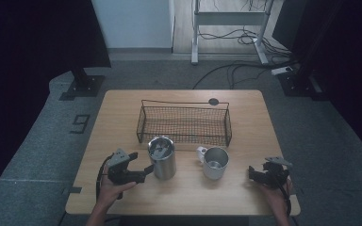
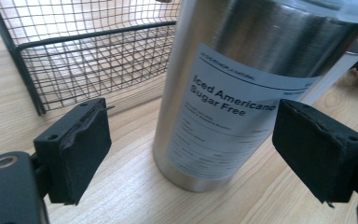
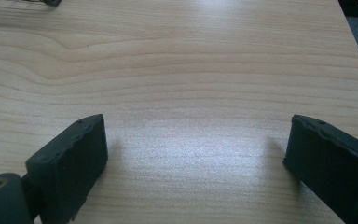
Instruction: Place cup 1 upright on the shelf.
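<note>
The steel tumbler, rigid and probably slippery, is framed at centre frame by the spread, empty left gripper; its labelled midsection is best gripped.

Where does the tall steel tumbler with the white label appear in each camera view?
High view: tall steel tumbler stands left of centre, before the wire basket.
Left gripper view: it fills the centre and top, beyond the open jaws.
Right gripper view: not in it.
Shared landmark: the wire basket.

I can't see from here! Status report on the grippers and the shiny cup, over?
Left gripper open, facing steel tumbler, not touching. Right gripper open over bare table. Nothing blocking.
</note>
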A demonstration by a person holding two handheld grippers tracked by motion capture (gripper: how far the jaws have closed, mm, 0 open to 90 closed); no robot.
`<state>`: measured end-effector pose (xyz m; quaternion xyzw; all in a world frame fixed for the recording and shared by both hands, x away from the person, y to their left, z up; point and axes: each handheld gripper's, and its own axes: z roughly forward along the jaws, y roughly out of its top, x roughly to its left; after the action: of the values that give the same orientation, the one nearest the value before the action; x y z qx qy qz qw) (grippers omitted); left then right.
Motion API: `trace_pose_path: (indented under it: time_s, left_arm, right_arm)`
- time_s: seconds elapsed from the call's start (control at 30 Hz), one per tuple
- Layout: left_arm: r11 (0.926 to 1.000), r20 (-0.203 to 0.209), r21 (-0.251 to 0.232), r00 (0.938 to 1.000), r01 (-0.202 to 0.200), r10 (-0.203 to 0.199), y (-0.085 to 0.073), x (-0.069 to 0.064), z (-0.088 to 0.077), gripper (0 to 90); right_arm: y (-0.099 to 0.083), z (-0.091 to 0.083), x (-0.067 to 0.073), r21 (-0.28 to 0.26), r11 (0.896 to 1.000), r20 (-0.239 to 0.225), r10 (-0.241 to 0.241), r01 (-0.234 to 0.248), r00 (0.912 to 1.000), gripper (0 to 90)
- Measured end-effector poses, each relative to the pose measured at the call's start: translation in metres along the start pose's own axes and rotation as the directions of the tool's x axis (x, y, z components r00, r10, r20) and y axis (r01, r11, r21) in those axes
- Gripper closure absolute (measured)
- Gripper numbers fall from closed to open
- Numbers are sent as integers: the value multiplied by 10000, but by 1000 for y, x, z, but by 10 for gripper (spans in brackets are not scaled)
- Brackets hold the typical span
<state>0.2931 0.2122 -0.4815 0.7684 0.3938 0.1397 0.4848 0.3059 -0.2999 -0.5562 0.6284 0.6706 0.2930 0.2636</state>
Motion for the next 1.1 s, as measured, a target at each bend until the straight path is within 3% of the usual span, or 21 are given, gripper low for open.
trace_pose_path:
  time_s: [0.63, 1.1]
  left_arm:
    - [9991, 578, 196, 9977, -368, 356, 3, -20, 10, 85]
    - [9989, 445, 110, 9980, -448, 443, 5, -23, 20, 53]
  right_arm:
    - [0, 0, 0, -19, 10000, 52, 54, -54, 10000, 58]
    - [0, 0, 0, -21, 10000, 57, 56, -56, 10000, 59]
